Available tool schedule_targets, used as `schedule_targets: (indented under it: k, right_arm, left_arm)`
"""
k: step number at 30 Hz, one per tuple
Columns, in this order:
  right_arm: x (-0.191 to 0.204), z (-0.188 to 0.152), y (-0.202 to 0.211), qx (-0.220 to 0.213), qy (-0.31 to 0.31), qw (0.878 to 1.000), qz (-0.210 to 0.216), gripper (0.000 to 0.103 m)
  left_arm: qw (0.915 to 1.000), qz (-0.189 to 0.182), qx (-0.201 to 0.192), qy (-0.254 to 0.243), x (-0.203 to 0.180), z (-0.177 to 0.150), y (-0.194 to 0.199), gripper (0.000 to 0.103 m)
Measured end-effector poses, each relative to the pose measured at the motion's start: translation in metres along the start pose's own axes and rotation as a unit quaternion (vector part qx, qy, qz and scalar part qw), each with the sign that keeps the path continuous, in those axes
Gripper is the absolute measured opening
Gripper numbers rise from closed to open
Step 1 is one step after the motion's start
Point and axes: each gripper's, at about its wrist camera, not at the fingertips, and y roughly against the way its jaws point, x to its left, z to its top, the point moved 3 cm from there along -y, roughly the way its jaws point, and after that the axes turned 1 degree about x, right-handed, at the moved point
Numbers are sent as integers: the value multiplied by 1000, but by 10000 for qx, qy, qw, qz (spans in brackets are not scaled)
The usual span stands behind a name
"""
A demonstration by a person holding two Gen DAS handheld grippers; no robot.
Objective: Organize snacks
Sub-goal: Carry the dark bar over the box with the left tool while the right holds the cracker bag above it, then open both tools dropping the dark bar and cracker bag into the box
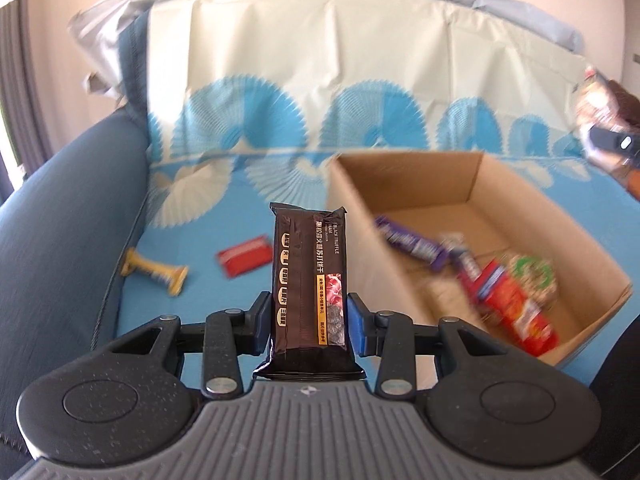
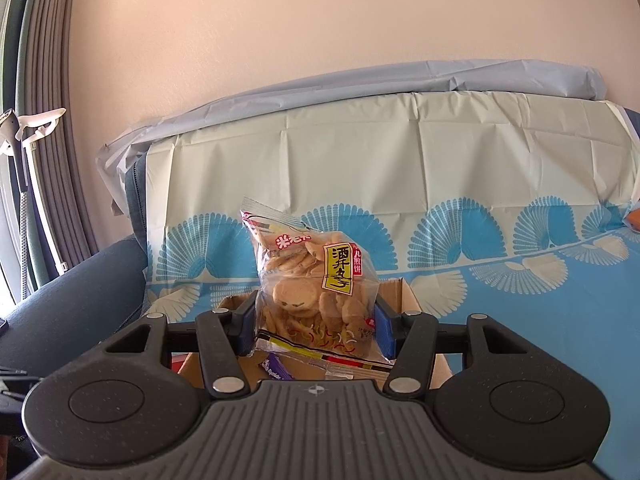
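your left gripper (image 1: 308, 322) is clamped on a tall dark brown cracker packet (image 1: 307, 280) with gold and white print, held upright between the blue pads. your right gripper (image 2: 316, 322) is clamped on a clear crinkly bag of round rice crackers (image 2: 312, 280) with a yellow label, also standing up between the pads.

around the left-hand packet, an open brown cardboard box (image 1: 472, 184) sits just to its right on a blue and cream fan-patterned sheet (image 1: 256, 92) draped over a dark blue sofa (image 1: 60, 200). inside the box lie a purple wrapped bar (image 1: 412, 246), a red snack pack (image 1: 508, 304) and a round green and white pack (image 1: 534, 276), all smeared by blur. left of the packet, on the sheet, lie a small red packet (image 1: 246, 260) and a yellow wrapped bar (image 1: 156, 272), apart from each other and outside the box.

the held packet covers part of the box's near left wall. at the far right edge of the left view you see the other gripper and its bag only as a blurred shape, cut off.

the right view shows grey curtains (image 2: 52, 120) and a white hanger at its left, which the left view barely catches. there the box is mostly hidden behind the bag and gripper; only its rim and a bit of purple wrapper show.
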Motion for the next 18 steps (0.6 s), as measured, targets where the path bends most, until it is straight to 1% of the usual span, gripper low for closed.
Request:
schedule_targets:
  k: [10, 18]
  right_arm:
    - [-2, 0, 3, -62, -4, 10000, 16, 57]
    - [-4, 0, 4, -108, -93, 9999, 6, 57]
  left_arm:
    - [9971, -556, -500, -172, -62, 55, 10, 43]
    - [9936, -770, -825, -97, -95, 104, 12, 43]
